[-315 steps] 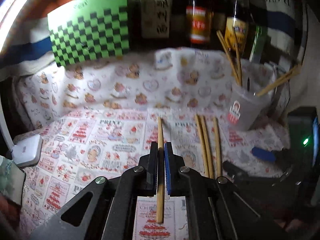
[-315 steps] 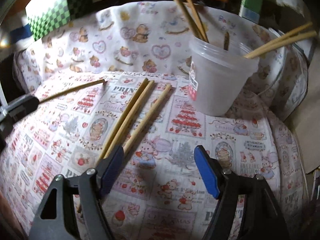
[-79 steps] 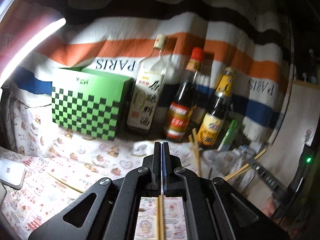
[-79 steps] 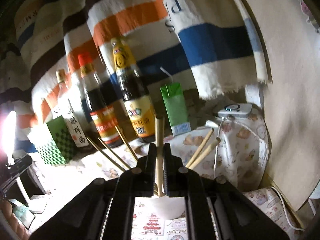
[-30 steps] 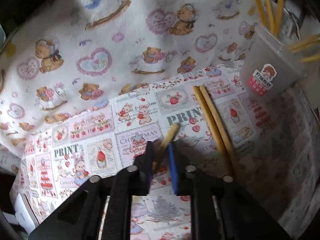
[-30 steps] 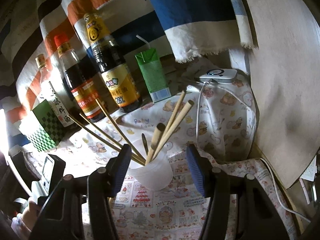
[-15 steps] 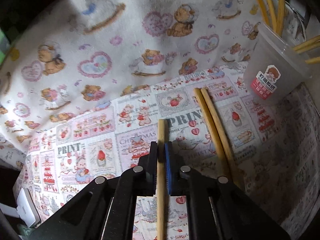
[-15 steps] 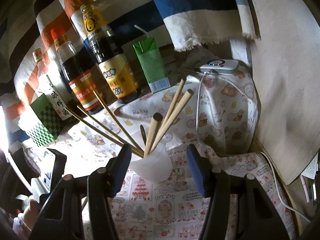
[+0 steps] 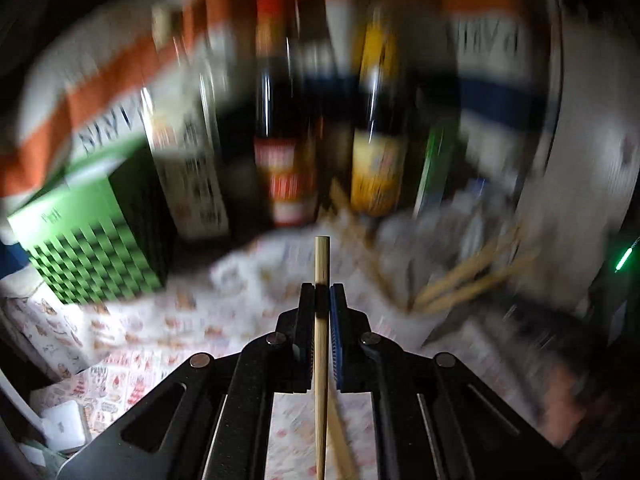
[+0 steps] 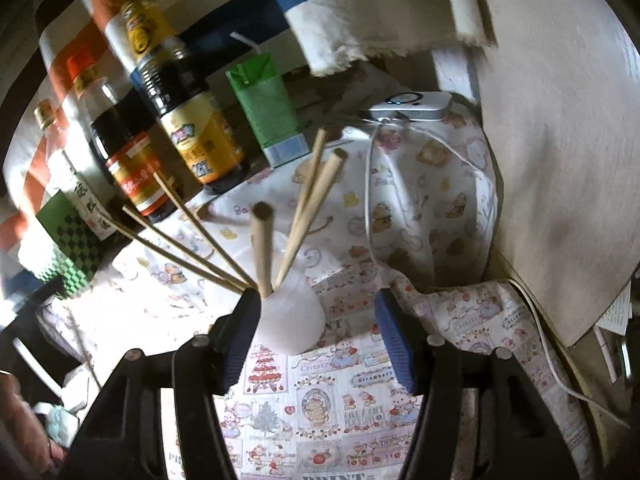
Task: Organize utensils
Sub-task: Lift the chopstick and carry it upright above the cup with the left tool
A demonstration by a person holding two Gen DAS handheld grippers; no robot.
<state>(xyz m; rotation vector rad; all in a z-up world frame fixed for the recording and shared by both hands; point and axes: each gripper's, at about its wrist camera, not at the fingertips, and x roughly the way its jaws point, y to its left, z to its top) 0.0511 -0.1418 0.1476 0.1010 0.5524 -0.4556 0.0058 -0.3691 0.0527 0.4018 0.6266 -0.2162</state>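
My left gripper (image 9: 322, 294) is shut on a wooden chopstick (image 9: 321, 264) that stands upright between its jaws, lifted off the printed cloth; the left wrist view is motion-blurred. Another chopstick (image 9: 340, 444) lies on the cloth below. My right gripper (image 10: 316, 304) is open and empty, just in front of the translucent plastic cup (image 10: 292, 320). The cup holds several chopsticks (image 10: 262, 240) that fan out left and right. The cup's chopsticks also show blurred in the left wrist view (image 9: 468, 280).
Sauce bottles (image 10: 184, 120), a green carton (image 10: 266, 112) and a green checkered box (image 9: 92, 236) stand along the back against a striped cloth. A white device (image 10: 408, 106) with a cable sits on a covered mound at right. A board (image 10: 560, 140) leans at far right.
My left gripper has lifted the chopstick off the cloth and tilted up toward the bottles. My right gripper has stayed open and drifted a little closer to the cup.
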